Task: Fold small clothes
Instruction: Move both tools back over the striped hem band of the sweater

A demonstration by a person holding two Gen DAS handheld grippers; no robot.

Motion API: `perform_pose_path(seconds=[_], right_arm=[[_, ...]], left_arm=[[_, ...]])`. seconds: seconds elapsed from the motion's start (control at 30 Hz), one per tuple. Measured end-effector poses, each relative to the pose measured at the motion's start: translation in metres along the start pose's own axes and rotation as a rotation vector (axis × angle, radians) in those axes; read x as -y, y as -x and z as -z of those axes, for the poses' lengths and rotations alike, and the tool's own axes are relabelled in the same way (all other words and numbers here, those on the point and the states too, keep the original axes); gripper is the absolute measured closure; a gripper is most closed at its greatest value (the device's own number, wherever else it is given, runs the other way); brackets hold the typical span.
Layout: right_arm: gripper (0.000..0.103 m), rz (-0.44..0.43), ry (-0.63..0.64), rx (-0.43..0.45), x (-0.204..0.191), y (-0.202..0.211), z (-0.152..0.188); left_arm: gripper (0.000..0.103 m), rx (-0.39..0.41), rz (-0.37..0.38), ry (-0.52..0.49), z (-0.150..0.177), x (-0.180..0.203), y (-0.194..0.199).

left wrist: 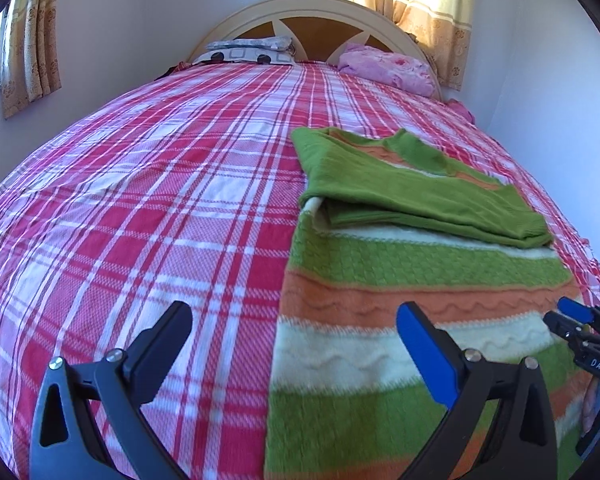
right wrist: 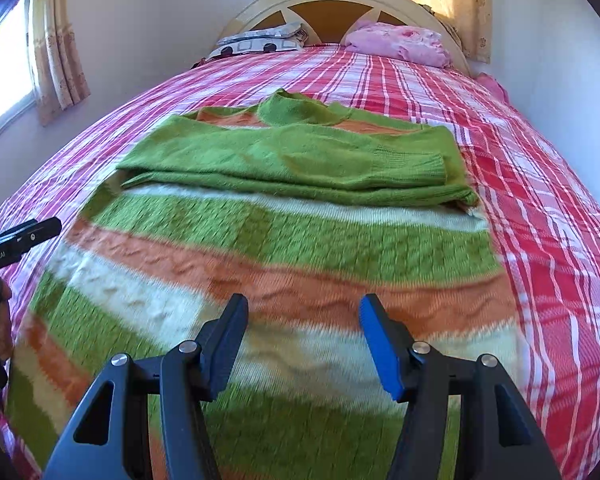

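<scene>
A knitted sweater (right wrist: pixel 284 248) with green, orange and cream stripes lies flat on the plaid bed. Its green sleeves (right wrist: pixel 300 160) are folded across the chest, and the collar points toward the headboard. My right gripper (right wrist: pixel 303 308) hovers over the sweater's lower part, open, with nothing between its fingers. My left gripper (left wrist: pixel 294 316) is open wide over the sweater's left edge (left wrist: pixel 284 320), half above the bedspread. The right gripper (left wrist: pixel 562 312) also shows at the right edge of the left wrist view. One finger (right wrist: pixel 40 229) of the left gripper shows at the left edge of the right wrist view.
A red, pink and white plaid bedspread (left wrist: pixel 140 200) covers the bed. At the cream headboard (left wrist: pixel 316 4) lie a patterned pillow (left wrist: pixel 248 50) and a pink pillow (left wrist: pixel 388 66). White walls stand close on both sides, with curtains (left wrist: pixel 28 40) at the windows.
</scene>
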State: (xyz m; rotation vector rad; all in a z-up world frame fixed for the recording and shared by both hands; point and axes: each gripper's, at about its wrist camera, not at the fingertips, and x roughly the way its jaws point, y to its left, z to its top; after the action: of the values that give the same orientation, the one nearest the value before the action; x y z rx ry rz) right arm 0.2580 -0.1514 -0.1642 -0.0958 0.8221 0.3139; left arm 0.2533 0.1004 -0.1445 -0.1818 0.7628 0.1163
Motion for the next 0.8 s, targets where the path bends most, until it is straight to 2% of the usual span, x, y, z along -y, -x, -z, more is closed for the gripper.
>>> perform_pose_path(seconds=[0.17,0.57,0.73,0.8], right_arm=[[0.044,-0.017,-0.004,0.017,-0.005,0.019,0.019],[0.044,-0.043,0.018,0.002,-0.017,0.053,0.063],[0.044,-0.044,0.035,0.002,-0.022,0.07,0.077],[0.044,-0.04,0.057,0.003,-0.026,0.079,0.086]], left_arm=[[0.0,0.014,0.043,-0.028,0.018,0.007,0.025],[0.0,-0.008,0.069,-0.113,0.062,0.005,0.073],[0.0,-0.036,0.089,-0.103,0.081,-0.004,0.085],[0.004,-0.044,0.104,-0.094,0.089,-0.011,0.09]])
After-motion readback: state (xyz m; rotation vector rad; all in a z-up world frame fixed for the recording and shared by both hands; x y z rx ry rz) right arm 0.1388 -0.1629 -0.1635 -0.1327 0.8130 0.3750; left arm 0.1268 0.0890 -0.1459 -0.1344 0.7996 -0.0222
